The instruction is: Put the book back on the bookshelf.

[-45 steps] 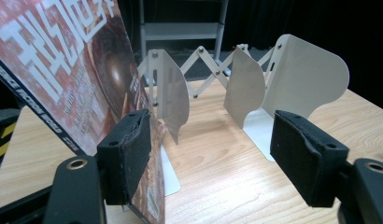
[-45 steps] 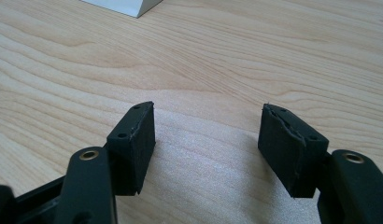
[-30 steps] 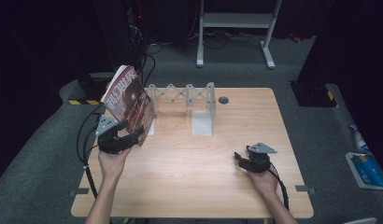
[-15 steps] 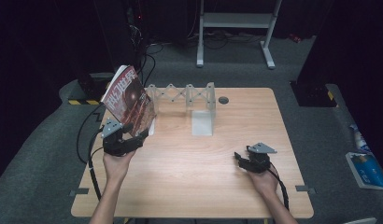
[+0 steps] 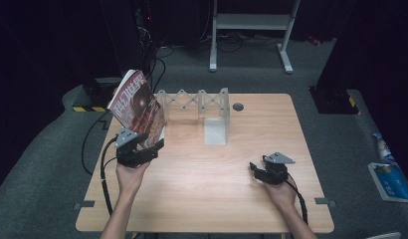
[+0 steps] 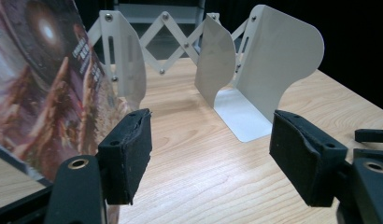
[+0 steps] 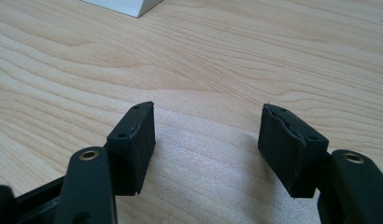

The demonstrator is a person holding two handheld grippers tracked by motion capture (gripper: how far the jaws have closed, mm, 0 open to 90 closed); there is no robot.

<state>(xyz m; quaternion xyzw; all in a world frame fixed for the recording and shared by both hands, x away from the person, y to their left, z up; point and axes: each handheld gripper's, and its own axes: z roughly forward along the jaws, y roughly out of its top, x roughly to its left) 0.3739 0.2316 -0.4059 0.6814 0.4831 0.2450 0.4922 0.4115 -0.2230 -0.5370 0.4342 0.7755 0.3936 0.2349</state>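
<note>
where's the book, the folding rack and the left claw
book (image 5: 137, 102), high view, on its red cover
folding rack (image 6: 278, 60), left gripper view, on its large white end plate
left claw (image 6: 208, 158), left gripper view, midway between its fingertips

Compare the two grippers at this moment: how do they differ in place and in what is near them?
The left gripper sits at the table's left beside the leaning magazine, its body propped up; the right gripper rests low on bare wood at the right. The left faces the white folding rack; the right faces open table. Both have open, empty jaws.
</note>
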